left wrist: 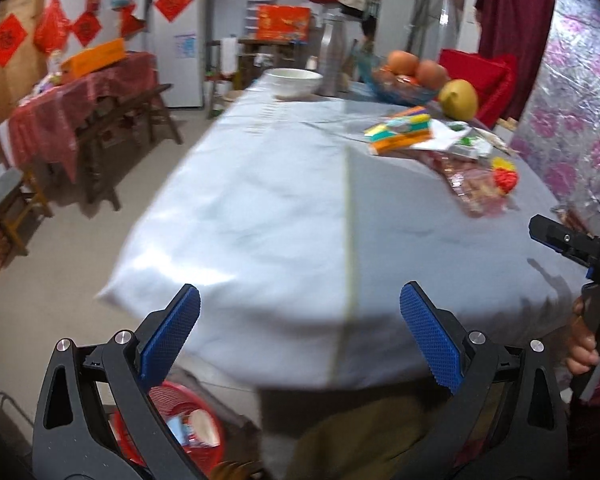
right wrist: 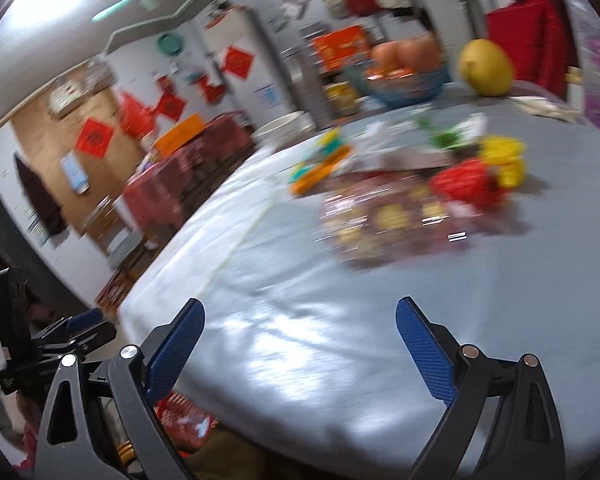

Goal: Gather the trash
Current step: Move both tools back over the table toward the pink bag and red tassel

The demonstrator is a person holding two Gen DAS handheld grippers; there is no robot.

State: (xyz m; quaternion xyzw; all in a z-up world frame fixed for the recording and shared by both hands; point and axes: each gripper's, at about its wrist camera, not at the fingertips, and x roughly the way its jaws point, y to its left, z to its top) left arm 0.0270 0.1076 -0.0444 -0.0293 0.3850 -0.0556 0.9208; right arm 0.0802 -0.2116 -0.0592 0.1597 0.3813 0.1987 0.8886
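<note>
I am holding my left claw (left wrist: pixel 300 336) and right claw (right wrist: pixel 300 348) spread apart, empty, over the desk (left wrist: pixel 260 220); wrappers (left wrist: pixel 460 160) are lying near its far edge, their printing too blurred to read.

My views are bright but motion-blurred; glare sheens the surface (right wrist: pixel 300 340), and fisheye edges bend and darken.

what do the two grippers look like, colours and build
Both match. The left gripper and right gripper each have two black plastic arms with cut-out slots and silver round pivot pins. The fingers carry flat blue pads with a fine dimpled texture. In the left view the right gripper's black body shows white lettering, too small to read. No cables or sleeves can be made out.
</note>
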